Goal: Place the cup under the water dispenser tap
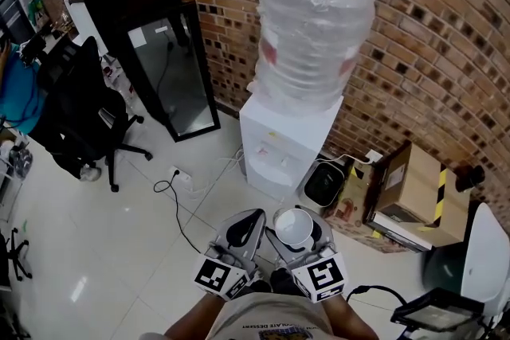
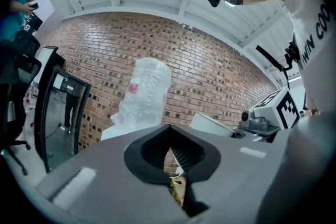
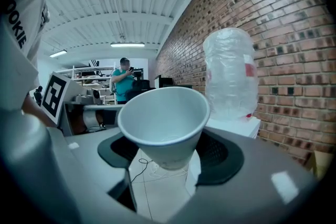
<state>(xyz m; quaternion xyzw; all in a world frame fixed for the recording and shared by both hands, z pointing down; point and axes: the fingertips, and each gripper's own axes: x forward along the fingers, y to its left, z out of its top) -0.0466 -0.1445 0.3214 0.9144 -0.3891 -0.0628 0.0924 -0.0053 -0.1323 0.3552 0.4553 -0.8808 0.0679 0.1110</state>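
White cup (image 3: 163, 123) — upright, empty, between right gripper (image 3: 169, 160) jaws, short of water dispenser (image 1: 279, 147).

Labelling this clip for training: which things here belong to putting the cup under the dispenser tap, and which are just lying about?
Job: cup, right tongs gripping it, dispenser, bottle.
Lying about: chair, black cabinet, box, power strip.

My grey plastic left gripper (image 1: 252, 220), right gripper (image 1: 296, 233), bottom centre: black ribbed pads (image 2: 152, 150), white cubes (image 1: 219, 276), black square markers. Pale printed T-shirt (image 1: 275, 321), bottom edge.
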